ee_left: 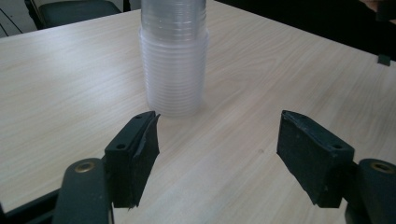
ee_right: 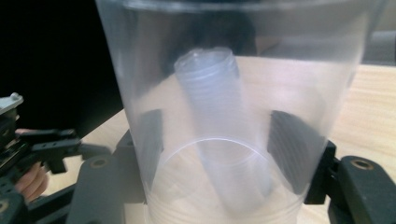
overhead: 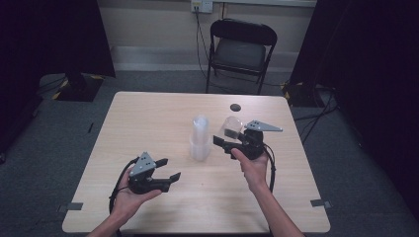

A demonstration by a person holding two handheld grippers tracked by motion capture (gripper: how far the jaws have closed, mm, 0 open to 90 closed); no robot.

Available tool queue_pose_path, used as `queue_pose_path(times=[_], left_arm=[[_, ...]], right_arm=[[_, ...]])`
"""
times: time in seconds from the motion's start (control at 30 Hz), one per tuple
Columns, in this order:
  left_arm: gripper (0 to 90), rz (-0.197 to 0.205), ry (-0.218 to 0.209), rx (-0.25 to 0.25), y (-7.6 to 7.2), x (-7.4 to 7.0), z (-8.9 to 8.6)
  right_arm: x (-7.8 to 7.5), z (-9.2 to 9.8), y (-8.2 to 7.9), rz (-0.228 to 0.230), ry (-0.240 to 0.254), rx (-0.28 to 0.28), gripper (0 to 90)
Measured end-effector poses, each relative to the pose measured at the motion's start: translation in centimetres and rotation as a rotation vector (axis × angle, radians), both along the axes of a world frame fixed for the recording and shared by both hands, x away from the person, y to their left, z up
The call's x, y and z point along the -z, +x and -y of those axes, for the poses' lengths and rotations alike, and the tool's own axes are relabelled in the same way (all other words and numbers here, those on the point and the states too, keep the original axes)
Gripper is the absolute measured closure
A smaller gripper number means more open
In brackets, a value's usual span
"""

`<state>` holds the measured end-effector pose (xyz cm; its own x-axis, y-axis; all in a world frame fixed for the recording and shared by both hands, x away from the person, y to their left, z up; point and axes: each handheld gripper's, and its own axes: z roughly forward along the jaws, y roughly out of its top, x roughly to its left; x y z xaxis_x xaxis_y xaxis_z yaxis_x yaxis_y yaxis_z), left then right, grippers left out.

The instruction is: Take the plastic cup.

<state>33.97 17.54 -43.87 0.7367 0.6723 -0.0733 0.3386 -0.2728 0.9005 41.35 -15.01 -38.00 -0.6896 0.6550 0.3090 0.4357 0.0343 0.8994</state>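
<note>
A pale wood-grain surface (overhead: 148, 128) stands on grey carpet, with a black folding chair (overhead: 240, 49) beyond its far edge and dark curtains at both sides. A single clear thin-walled plastic cup (overhead: 230, 127) is held in the right hand-held gripper (overhead: 223, 142), whose jaws are closed on its wall near the base so that the cup is carried above the surface. A tall stack of clear nested plastic cups (overhead: 200, 138) stands upright on the surface, just to the left of that gripper and ahead of the left hand-held gripper (overhead: 168, 169), well apart from it. The left hand-held gripper is held wide, with nothing between its jaws.

The cup is judged to be very light, smooth and easily crushed; its wall would buckle under a hard squeeze, so a gentle grip low down near the stiffer base, or at the rolled rim, seems best. The stack is likely to be top-heavy and easily tipped, and steadying at its lower half is advised.

In the right gripper view the pads (ee_right: 289, 149) are seen through the transparent wall, pressed on the cup. In the left gripper view the ribbed rims of the stack are made out, which the high view leaves as a blur
</note>
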Motion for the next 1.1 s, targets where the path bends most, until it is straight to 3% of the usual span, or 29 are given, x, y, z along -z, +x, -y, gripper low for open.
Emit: queue_pose_path(times=[0.17, 0.27, 0.4, 0.5, 0.73, 0.8, 0.87, 0.9, 1.1], left_arm=[[30.4, 0.016, 0.022, 0.034, 1.1, -0.7, 1.3], [29.6, 0.042, -0.001, 0.05, 1.4, -0.9, 2.2], [25.1, 0.026, -0.003, 0.093, 1.9, -1.1, 3.4], [28.5, 0.052, -0.022, 0.105, 2.1, -1.0, 4.1], [25.8, 0.056, -0.043, 0.15, 2.1, -1.0, 5.8], [23.3, 0.046, -0.052, 0.171, 2.1, -0.9, 6.2], [22.5, 0.011, -0.081, 0.186, 2.0, -0.7, 6.4], [25.2, 0.005, -0.1, 0.186, 2.0, -0.6, 6.6], [31.4, 0.045, -0.097, 0.192, 1.4, 0.0, 7.1]], right_arm=[[0.0, 0.3, -0.5, -0.016, 0.034, -0.004, 35.7], [0.3, 0.5, -0.8, -0.034, 0.044, -0.01, 35.7], [0.6, 0.5, -1.3, -0.042, 0.044, -0.013, 35.7], [0.8, 0.6, -1.8, -0.048, 0.049, -0.017, 35.7], [1.7, 1.1, -3.1, -0.076, 0.053, -0.027, 35.7], [2.0, 1.5, -3.4, -0.081, 0.066, -0.021, 35.7], [2.2, 1.8, -3.7, -0.086, 0.088, -0.017, 35.8], [2.3, 1.8, -3.8, -0.087, 0.088, -0.013, 35.8], [2.6, 1.6, -4.0, -0.104, 0.083, -0.025, 35.7]])
